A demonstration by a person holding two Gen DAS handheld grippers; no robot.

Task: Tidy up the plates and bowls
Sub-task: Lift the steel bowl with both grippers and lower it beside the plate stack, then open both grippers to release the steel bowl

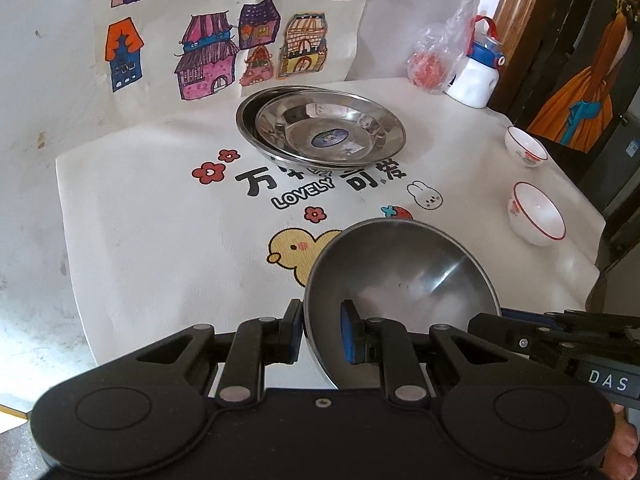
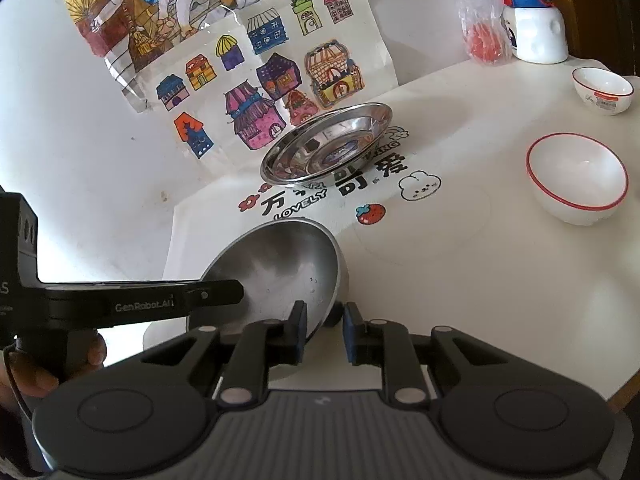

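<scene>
Both grippers are built in black, with blue pads on the fingers and round silver pivot pins. White lettering "GenRobot.AI" is printed on the left gripper, and "DAS" on the right gripper.

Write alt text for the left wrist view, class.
Two grippers, left and right, hold a steel bowl by opposite rims above a white table. Beyond sit stacked steel plates and two white bowls.
</scene>
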